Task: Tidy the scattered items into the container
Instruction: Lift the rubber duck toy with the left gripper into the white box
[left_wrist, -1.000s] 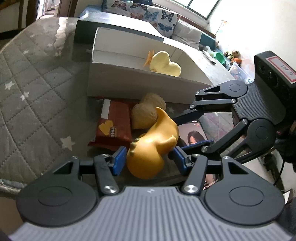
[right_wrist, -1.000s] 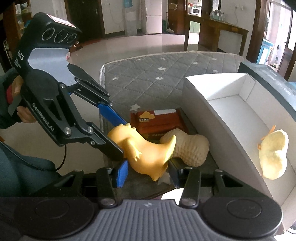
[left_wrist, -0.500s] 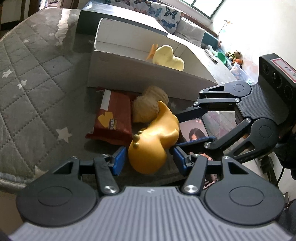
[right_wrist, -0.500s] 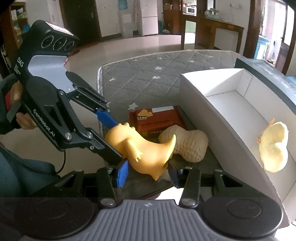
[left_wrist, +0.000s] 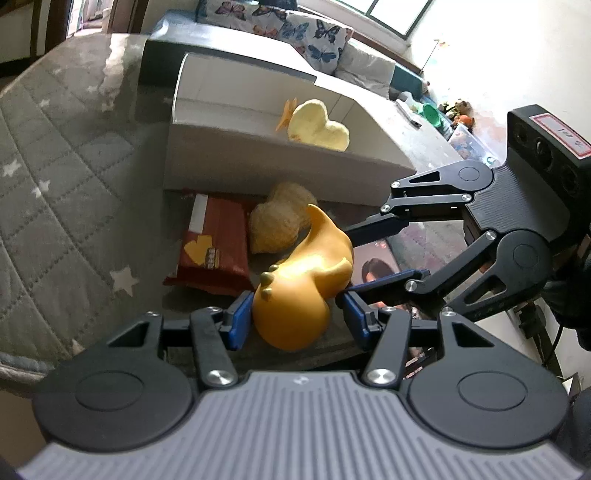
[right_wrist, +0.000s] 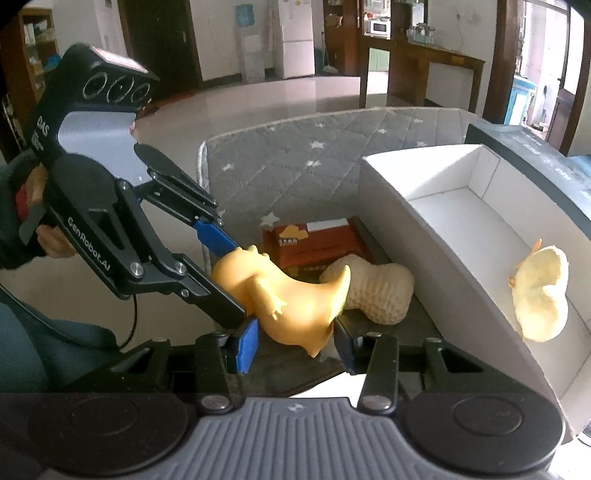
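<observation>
An orange-yellow dinosaur toy (left_wrist: 295, 295) (right_wrist: 288, 299) lies near the front edge, just short of the white container box (left_wrist: 258, 166) (right_wrist: 424, 236). My left gripper (left_wrist: 295, 317) (right_wrist: 229, 277) is shut on its rounded head end. My right gripper (right_wrist: 295, 347) (left_wrist: 351, 260) comes in from the other side and is shut on its body near the tail. A pale yellow plush chick (left_wrist: 317, 127) (right_wrist: 539, 295) lies inside the box. A plush peanut (left_wrist: 277, 225) (right_wrist: 380, 291) and a red snack packet (left_wrist: 214, 243) (right_wrist: 314, 243) lie between the toy and the box.
A grey quilted mat with stars (left_wrist: 55, 184) (right_wrist: 314, 147) covers the surface to the side of the box. A card with a printed picture (left_wrist: 373, 266) lies under the right gripper. A dark lid edge (right_wrist: 524, 155) runs behind the box. A hand (right_wrist: 51, 240) holds the left gripper.
The left gripper's pads have closed in slightly until both touch the dinosaur toy. The right gripper stays around the toy. The other items have not moved.
</observation>
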